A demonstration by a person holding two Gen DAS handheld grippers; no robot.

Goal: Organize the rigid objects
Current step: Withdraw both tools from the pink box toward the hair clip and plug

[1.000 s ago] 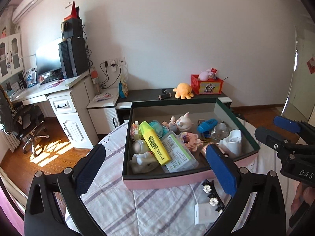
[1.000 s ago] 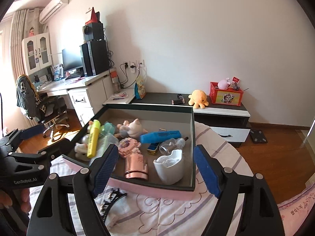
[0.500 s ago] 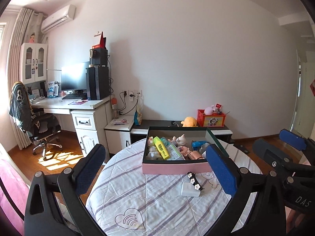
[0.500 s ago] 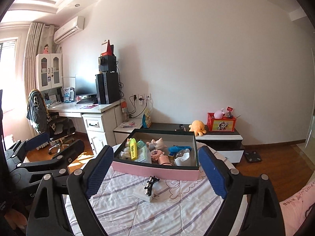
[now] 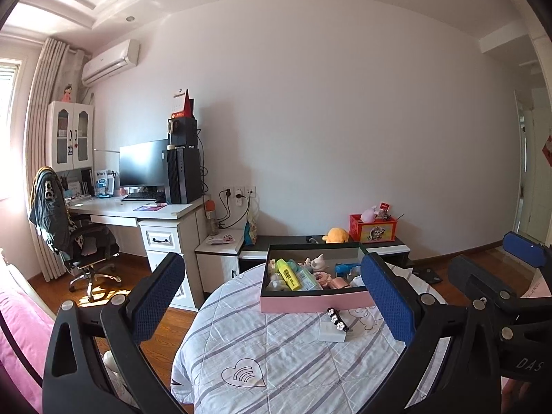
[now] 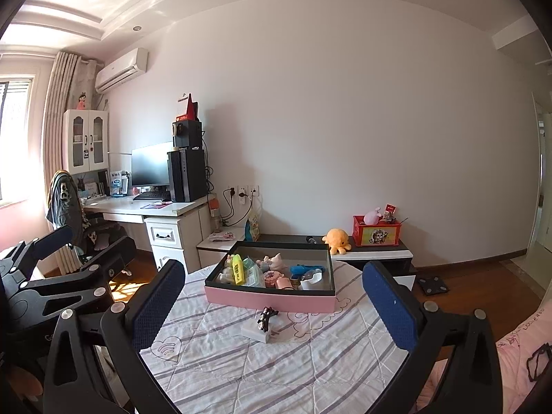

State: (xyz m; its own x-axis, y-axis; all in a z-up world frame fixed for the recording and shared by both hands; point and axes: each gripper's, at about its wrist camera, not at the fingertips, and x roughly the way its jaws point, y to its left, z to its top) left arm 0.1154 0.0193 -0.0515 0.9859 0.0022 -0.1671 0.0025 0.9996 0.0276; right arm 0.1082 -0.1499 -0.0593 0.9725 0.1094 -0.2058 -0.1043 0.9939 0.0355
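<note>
Left wrist view first: the left tongs (image 5: 272, 296) are spread wide with nothing between the blue pads, just hanging in the lower part of the frame. Past them, right of centre, sits the pink box (image 5: 315, 302) on a round desk (image 5: 262, 352) covered with a striped quilted cloth. The box is packed: a yellow highlighter (image 5: 288, 269) lies on the left side, a small white cat figure (image 5: 319, 263) near the back wall, and a blue thing (image 5: 346, 268) toward the right, plus other bits too small to make out. Just in front of the box, on the cloth, there's a black hair clip (image 5: 336, 318) with white flowers lying partly over a flat white block (image 5: 331, 334).

Right wrist view: the right tongs (image 6: 272, 302) are opening, already really wide, and nothing is between the pads either. Same box (image 6: 269, 298) shows just above centre, with the highlighter (image 6: 238, 269) at its left end and a white cup-like thing (image 6: 312, 281) at its right. The hair clip (image 6: 265, 315) and white block (image 6: 258, 333) lie in front of it, apart from the box. The other tool shows at the left edge of this frame.

Background stuff: an orange plush (image 6: 336, 239) and a red toy box (image 6: 376, 234) on the low cabinet behind.
</note>
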